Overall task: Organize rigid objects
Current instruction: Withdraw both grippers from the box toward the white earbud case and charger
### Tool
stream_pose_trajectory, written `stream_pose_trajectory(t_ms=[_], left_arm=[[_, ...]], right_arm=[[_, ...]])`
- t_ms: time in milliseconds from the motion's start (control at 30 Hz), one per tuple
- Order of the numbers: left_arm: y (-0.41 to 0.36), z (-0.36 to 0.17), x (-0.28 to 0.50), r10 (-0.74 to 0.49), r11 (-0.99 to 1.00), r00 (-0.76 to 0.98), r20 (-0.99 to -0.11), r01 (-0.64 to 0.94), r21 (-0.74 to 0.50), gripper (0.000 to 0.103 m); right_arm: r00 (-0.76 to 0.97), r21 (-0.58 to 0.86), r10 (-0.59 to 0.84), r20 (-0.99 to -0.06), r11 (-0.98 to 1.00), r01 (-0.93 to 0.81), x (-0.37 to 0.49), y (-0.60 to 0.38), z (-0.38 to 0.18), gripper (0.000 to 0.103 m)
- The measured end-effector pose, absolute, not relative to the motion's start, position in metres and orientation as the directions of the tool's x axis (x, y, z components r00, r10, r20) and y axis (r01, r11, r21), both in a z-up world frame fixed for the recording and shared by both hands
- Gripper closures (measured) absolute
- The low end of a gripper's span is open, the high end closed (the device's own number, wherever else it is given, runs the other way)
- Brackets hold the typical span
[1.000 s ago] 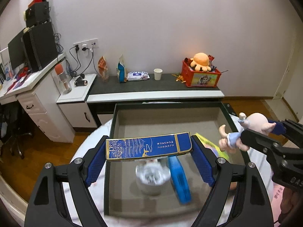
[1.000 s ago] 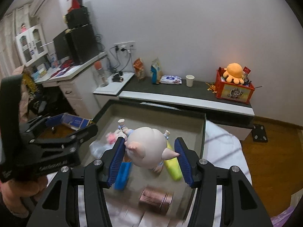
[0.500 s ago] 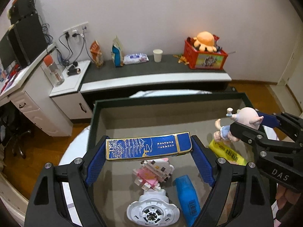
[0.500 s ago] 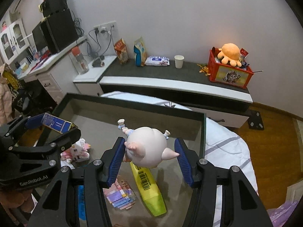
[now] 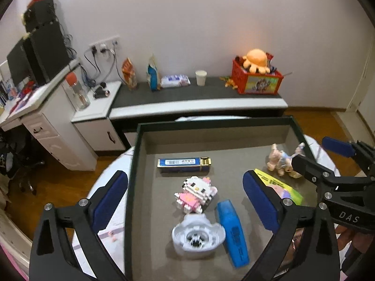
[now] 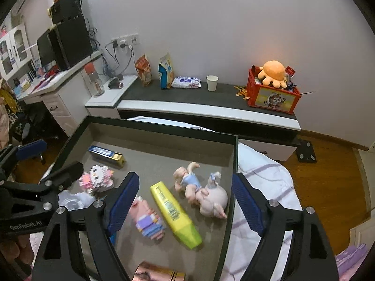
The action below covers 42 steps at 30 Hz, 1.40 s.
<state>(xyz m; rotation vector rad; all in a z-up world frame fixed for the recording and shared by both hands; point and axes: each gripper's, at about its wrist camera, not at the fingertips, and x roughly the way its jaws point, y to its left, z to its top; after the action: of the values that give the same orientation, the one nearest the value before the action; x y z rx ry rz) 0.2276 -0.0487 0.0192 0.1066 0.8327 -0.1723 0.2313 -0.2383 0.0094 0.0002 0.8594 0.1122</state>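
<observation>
Blue box point(image 5: 184, 163) lies flat in the tray point(image 5: 211, 124), far left, long axis left-right, gold end right. Pig figurine point(image 6: 204, 193) lies on its side at the right wall. Left gripper point(image 5: 185, 201) and right gripper point(image 6: 185, 208) jaws are opening, empty, above the block cat point(image 5: 196, 193), yellow marker point(image 6: 175, 214) and blue marker point(image 5: 232, 227).

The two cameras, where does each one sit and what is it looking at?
Left wrist: sits on the left gripper, looks down into the dark-rimmed tray; the right gripper shows too.
Right wrist: sits on the right gripper, looks into the tray; the left gripper shows too.
Both show: blue and gold flat box, yellow highlighter, pink pig figure.
</observation>
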Motion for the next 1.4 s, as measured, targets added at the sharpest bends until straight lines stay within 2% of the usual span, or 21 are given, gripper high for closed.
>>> stream_pose_trajectory(t_ms=[300, 467, 700, 1167, 1400], left_arm=[[-0.023, 0.050, 0.143, -0.146, 0.984, 0.729, -0.669, 0.179, -0.020, 0.000], [-0.014, 0.042, 0.095, -0.141, 0.987, 0.725, -0.674, 0.159, -0.035, 0.000], [-0.008, 0.009, 0.046, -0.118, 0.990, 0.680, -0.724, 0.139, -0.031, 0.000], [-0.002, -0.037, -0.003, -0.115, 0.992, 0.613, -0.782, 0.116, -0.055, 0.000], [-0.005, -0.038, 0.000, -0.118, 0.991, 0.611, -0.782, 0.127, -0.050, 0.000]], right_arm=[[0.710, 0.079, 0.131, -0.692, 0.991, -0.107, 0.141, -0.240, 0.036, 0.020], [0.719, 0.104, 0.136, -0.682, 0.991, -0.089, 0.081, -0.247, 0.032, 0.020], [0.682, 0.123, 0.127, -0.721, 0.991, -0.055, 0.020, -0.251, 0.005, 0.020], [0.602, 0.143, 0.138, -0.786, 0.989, -0.039, -0.018, -0.248, -0.041, 0.020], [0.597, 0.139, 0.133, -0.791, 0.990, -0.037, -0.014, -0.248, -0.044, 0.020]])
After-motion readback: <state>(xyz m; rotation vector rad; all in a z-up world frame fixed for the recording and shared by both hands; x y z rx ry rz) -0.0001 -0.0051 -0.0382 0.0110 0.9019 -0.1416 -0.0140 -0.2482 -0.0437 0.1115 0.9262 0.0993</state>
